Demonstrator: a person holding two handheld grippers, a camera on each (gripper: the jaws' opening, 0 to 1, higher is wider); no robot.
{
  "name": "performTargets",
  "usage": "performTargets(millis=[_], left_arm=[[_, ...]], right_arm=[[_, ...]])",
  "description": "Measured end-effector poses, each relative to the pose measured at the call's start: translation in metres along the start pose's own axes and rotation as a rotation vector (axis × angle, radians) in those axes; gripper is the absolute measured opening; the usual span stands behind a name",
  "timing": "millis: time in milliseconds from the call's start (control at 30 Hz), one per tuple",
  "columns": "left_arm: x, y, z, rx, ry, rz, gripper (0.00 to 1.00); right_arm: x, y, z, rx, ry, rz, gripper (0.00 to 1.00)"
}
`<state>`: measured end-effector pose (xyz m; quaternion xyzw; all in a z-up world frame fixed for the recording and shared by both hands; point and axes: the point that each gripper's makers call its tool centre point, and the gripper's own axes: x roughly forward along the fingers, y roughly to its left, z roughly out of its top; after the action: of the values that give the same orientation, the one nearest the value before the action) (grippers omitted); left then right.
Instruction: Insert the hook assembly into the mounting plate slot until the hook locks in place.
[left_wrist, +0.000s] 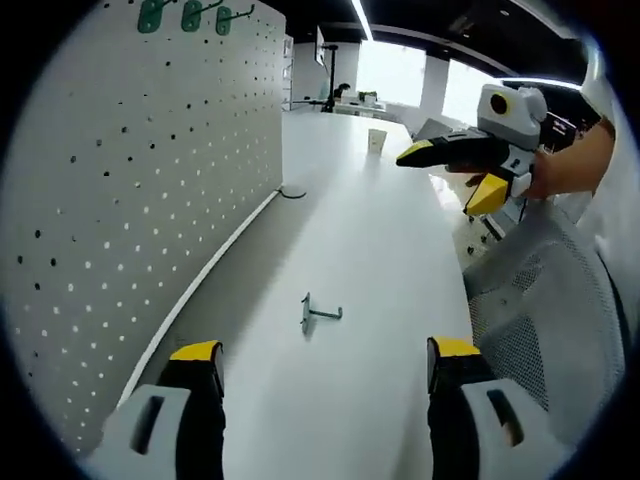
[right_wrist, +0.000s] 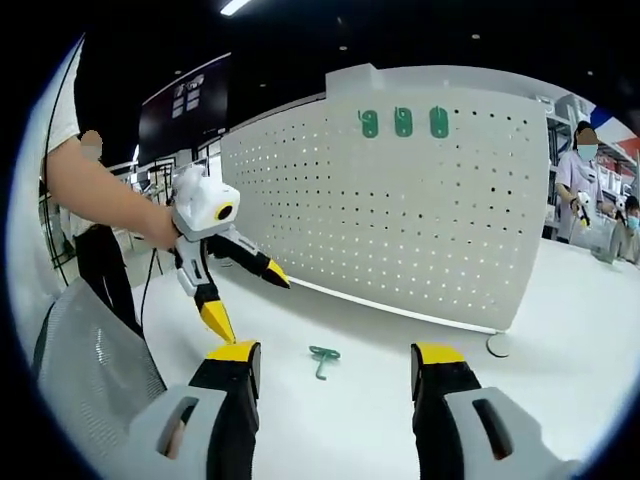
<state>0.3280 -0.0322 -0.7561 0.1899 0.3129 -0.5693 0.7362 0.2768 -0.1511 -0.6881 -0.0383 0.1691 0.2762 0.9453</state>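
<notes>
A small green hook assembly (left_wrist: 318, 314) lies loose on the white table, also seen as the hook assembly (right_wrist: 323, 357). The white perforated mounting plate (left_wrist: 130, 180) stands upright along the table's left side; from the right gripper view the mounting plate (right_wrist: 400, 230) faces me beyond the hook. Three green hooks (right_wrist: 403, 122) hang near its top. My left gripper (left_wrist: 325, 352) is open, just short of the loose hook, nothing between its jaws. My right gripper (right_wrist: 335, 352) is open too, hovering over the hook. Each shows in the other's view: right gripper (left_wrist: 445, 180), left gripper (right_wrist: 250, 305), both held above the table.
A grey mesh chair (left_wrist: 540, 330) stands at the table's edge on my right, also the chair (right_wrist: 90, 370). A paper cup (left_wrist: 377, 140) sits far down the table. A round foot (right_wrist: 497, 345) rests by the plate's base. A person (right_wrist: 580, 180) stands at the far right.
</notes>
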Motion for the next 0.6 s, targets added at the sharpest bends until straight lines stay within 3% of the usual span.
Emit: performTargets(millis=[600], left_arm=[[0.037, -0.001, -0.004, 0.092, 0.125, -0.075, 0.87]], right_arm=[[0.000, 0.001, 0.001, -0.004, -0.004, 0.004, 0.61]])
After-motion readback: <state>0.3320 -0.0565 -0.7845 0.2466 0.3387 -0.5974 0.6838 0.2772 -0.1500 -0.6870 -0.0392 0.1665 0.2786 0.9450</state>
